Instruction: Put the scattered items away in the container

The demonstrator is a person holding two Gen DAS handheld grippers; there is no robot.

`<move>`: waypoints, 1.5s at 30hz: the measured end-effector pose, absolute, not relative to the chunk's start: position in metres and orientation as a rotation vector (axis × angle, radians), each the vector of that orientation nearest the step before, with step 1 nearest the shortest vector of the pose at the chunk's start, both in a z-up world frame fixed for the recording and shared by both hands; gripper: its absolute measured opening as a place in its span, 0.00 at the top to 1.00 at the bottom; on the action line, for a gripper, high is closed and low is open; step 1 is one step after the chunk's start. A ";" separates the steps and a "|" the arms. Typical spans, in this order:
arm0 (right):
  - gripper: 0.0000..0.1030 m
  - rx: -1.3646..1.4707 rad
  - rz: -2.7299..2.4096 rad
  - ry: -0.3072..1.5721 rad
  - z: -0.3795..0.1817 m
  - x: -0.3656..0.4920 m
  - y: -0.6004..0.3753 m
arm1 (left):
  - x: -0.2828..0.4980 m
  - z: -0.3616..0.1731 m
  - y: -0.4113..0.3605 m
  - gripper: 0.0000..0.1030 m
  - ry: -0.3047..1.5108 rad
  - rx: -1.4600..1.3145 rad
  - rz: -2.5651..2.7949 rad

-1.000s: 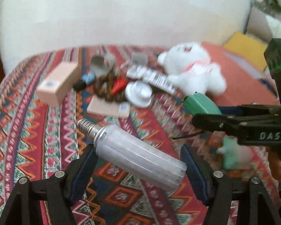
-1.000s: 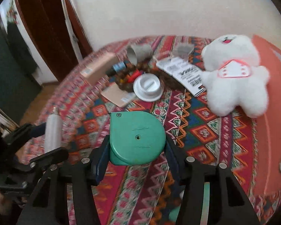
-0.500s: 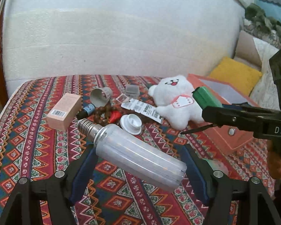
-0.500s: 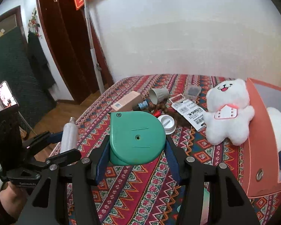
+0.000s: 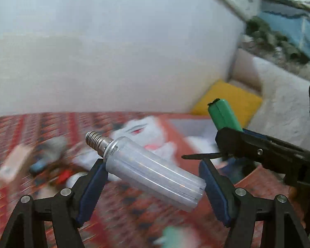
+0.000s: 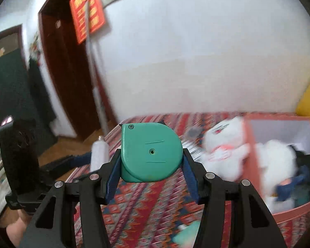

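Left wrist view is showing the left hand-held gripper (image 5: 153,177) clamping a light, probably brittle and slick bulb (image 5: 155,176) across its clear tube, well above the patterned counter (image 5: 134,210). The right hand-held gripper (image 6: 150,163) is pinching a stiff green tape measure (image 6: 150,152) near the orange container (image 6: 252,144). Blur is smearing the scattered items; the container's far end is being cut off.
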State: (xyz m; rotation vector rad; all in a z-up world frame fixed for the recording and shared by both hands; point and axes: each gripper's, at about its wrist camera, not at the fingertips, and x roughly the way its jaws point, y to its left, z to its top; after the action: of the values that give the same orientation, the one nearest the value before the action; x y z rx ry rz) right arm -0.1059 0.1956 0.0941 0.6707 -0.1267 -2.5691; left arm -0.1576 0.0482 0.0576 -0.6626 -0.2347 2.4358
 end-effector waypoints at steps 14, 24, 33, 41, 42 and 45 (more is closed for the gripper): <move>0.44 0.847 -3.179 -0.314 0.090 -0.148 0.424 | -0.264 0.044 0.270 0.26 0.006 -0.807 2.235; 0.15 1.041 -3.200 -0.249 0.054 -0.199 0.441 | -0.267 0.031 0.290 0.10 0.174 -0.762 2.480; 0.14 0.975 -3.217 -0.227 0.063 -0.187 0.438 | -0.215 0.041 0.229 0.06 0.190 -0.709 2.616; 0.10 0.796 -3.136 -0.111 0.099 -0.161 0.379 | -0.166 0.043 0.160 0.06 0.169 -0.722 2.715; 0.10 0.783 -3.107 -0.098 0.101 -0.157 0.367 | -0.160 0.043 0.151 0.05 0.166 -0.724 2.728; 0.08 0.754 -2.979 -0.056 0.098 -0.148 0.324 | -0.137 0.014 0.103 0.05 0.140 -0.818 2.767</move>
State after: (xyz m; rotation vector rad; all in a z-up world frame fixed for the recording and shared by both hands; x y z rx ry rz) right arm -0.1481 0.3244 0.0981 0.7544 -0.0555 -2.9787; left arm -0.1367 0.1031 0.0143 -0.8181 0.1399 2.7669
